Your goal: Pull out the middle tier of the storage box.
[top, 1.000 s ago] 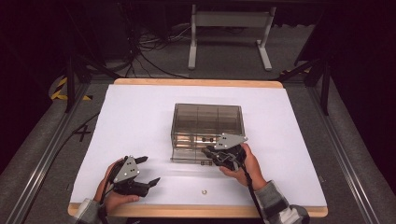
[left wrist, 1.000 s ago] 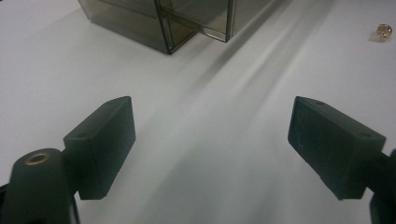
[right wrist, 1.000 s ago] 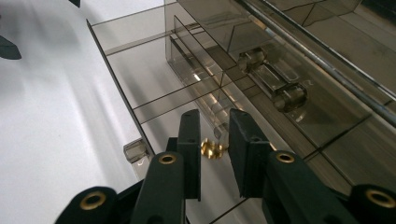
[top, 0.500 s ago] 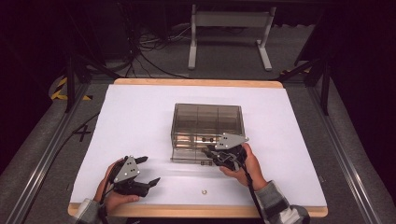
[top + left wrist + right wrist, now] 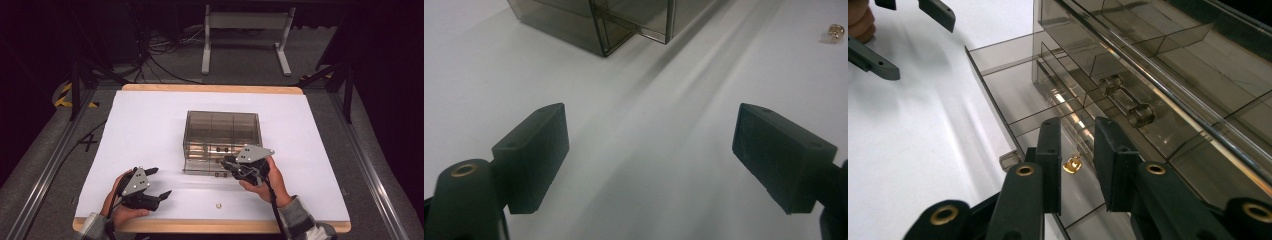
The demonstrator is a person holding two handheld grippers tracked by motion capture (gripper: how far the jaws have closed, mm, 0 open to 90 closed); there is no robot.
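Jaws of the right gripper (image 5: 1075,150) stand slightly apart over the pulled-out drawer (image 5: 998,65) of a smoky plastic box (image 5: 222,131) — a small gold piece (image 5: 1073,164) lies between them, ungripped, its direction too small to tell. Left gripper (image 5: 649,160) gapes wide above the white table (image 5: 150,125) — another gold piece (image 5: 218,204) lies near.

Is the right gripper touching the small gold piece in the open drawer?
Apart. In the right gripper view, the gold piece lies in the drawer between the right gripper jaws, with gaps on both sides.
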